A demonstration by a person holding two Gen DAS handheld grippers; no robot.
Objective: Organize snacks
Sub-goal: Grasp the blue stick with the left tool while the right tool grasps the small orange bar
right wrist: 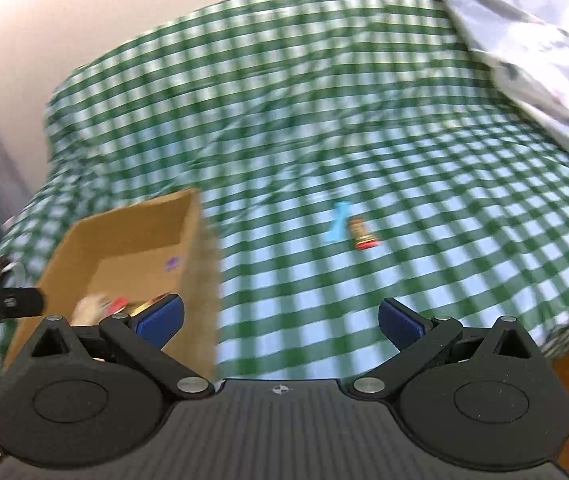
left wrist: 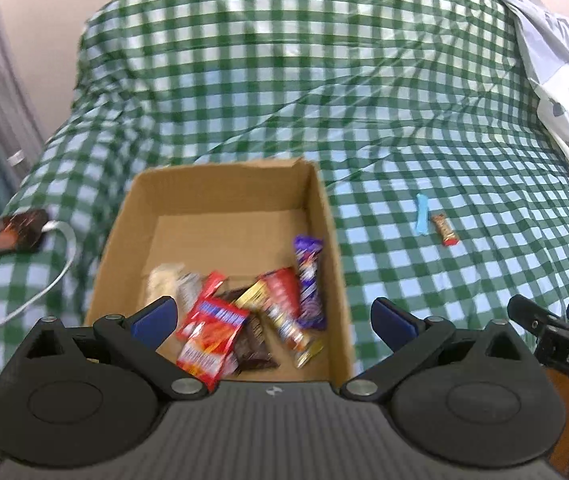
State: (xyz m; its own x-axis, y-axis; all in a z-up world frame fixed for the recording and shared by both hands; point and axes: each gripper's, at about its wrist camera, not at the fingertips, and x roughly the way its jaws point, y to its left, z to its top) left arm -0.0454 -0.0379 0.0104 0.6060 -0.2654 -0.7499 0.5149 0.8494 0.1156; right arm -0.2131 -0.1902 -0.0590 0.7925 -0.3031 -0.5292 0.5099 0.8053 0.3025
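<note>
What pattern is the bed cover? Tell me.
Green and white checks on the bed cover, clearest in the left wrist view.

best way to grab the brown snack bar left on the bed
Grip the brown bar across its narrow middle, coming from above with the open right gripper. It lies flat on the bed, long axis running away from the camera; the blue wrapper lies close on its left, so keep fingers clear.

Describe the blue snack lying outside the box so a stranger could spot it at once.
Start at the cardboard box on the green checked bedspread. To its right, two small snacks lie side by side on the cloth. The blue snack is the one nearer the box, plain light blue, unlike the brown bar with a red end.
</note>
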